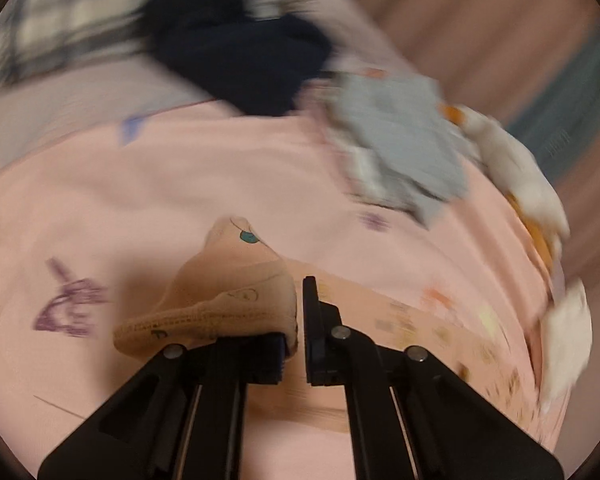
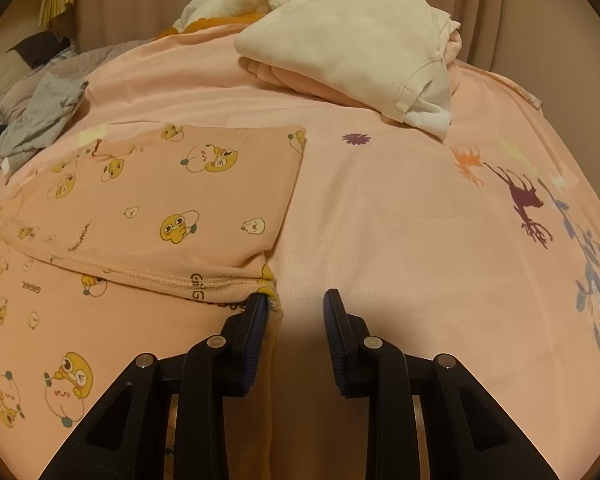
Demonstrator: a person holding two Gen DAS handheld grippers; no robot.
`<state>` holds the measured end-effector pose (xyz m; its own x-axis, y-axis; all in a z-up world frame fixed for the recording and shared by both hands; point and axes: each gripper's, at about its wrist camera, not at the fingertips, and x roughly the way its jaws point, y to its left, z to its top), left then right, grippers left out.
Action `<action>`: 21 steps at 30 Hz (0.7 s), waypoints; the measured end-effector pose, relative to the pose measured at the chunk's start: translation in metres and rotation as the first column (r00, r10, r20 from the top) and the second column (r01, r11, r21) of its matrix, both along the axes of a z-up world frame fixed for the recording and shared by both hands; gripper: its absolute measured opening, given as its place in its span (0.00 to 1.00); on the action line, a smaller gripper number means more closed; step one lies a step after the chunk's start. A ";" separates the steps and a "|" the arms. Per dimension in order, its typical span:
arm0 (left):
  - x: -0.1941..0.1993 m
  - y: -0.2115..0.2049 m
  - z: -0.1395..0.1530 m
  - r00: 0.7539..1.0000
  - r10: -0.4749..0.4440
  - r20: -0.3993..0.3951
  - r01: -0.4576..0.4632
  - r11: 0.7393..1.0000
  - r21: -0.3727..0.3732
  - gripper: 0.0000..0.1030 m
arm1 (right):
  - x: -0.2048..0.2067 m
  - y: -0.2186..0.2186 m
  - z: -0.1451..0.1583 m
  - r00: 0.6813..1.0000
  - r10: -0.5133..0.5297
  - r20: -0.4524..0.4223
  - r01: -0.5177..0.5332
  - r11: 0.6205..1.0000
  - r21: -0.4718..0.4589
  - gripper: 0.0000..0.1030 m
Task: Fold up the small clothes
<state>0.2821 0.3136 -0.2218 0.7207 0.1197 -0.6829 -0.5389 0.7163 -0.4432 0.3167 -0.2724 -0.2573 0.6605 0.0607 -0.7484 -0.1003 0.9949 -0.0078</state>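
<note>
The left gripper is nearly closed, pinching a hem of the pink printed garment, which lies on the bedspread at ten o'clock of the half-open, empty right gripper.

Bare bedspread before folded clothes
</note>
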 end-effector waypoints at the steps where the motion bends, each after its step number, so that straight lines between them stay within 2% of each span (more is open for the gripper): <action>1: 0.010 -0.020 0.009 0.998 -0.066 0.019 0.065 0.998 0.022 0.03 | 0.000 0.000 0.000 1.000 0.000 0.000 0.000 1.000 0.001 0.27; 3: 0.032 -0.072 0.025 0.975 -0.217 0.053 0.212 0.974 0.082 0.03 | 0.000 0.000 0.000 1.000 0.000 0.001 0.000 1.000 -0.001 0.27; 5: 0.052 -0.125 0.034 0.930 -0.361 0.061 0.349 0.925 0.149 0.04 | 0.000 0.001 0.000 1.000 0.000 0.002 0.000 1.000 -0.007 0.27; 6: 0.064 -0.156 0.036 0.893 -0.449 0.045 0.435 0.883 0.178 0.05 | 0.000 0.001 0.000 1.000 0.000 0.003 0.000 1.000 -0.010 0.27; 7: 0.075 -0.197 0.035 0.824 -0.566 0.002 0.555 0.809 0.196 0.07 | -0.001 0.001 0.000 1.000 0.000 0.003 0.000 1.000 -0.011 0.27; 8: 0.081 -0.222 0.033 0.774 -0.632 -0.029 0.625 0.756 0.194 0.11 | 0.000 0.000 0.000 1.000 0.001 0.002 -0.001 1.000 -0.007 0.27; 10: 0.087 -0.264 0.028 0.674 -0.733 -0.096 0.736 0.654 0.172 0.26 | -0.001 0.000 0.000 1.000 0.001 0.002 -0.001 1.000 0.003 0.27; 11: 0.087 -0.274 0.027 0.655 -0.748 -0.111 0.754 0.636 0.164 0.31 | -0.001 -0.001 0.000 1.000 0.001 0.001 -0.001 1.000 0.009 0.27; 12: 0.087 -0.278 0.026 0.651 -0.750 -0.117 0.757 0.632 0.166 0.49 | -0.001 -0.001 0.000 1.000 0.002 0.001 -0.002 1.000 0.012 0.27; 13: 0.086 -0.279 0.026 0.658 -0.744 -0.114 0.751 0.638 0.172 0.64 | -0.001 -0.001 0.001 1.000 0.002 0.001 -0.002 1.000 0.012 0.27; 15: 0.081 -0.270 0.028 0.688 -0.719 -0.097 0.723 0.669 0.174 0.70 | -0.001 0.000 0.001 1.000 0.003 0.001 -0.003 1.000 0.008 0.27; 18: 0.072 -0.244 0.031 0.730 -0.679 -0.080 0.683 0.721 0.116 0.71 | -0.001 -0.001 0.001 1.000 0.004 0.002 -0.004 1.000 0.009 0.27; 20: 0.068 -0.225 0.031 0.779 -0.617 -0.114 0.627 0.774 0.089 0.75 | -0.001 -0.002 0.001 1.000 0.004 -0.003 -0.004 1.000 0.018 0.28; 21: 0.063 -0.214 0.029 0.795 -0.591 -0.134 0.604 0.793 0.084 0.76 | 0.000 -0.003 0.003 1.000 0.003 -0.014 -0.003 1.000 0.025 0.28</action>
<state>0.3455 0.0994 -0.1928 0.6065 -0.2302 -0.7611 -0.0212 0.9522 -0.3049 0.3168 -0.2753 -0.2545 0.6496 0.0814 -0.7559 -0.1033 0.9945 0.0184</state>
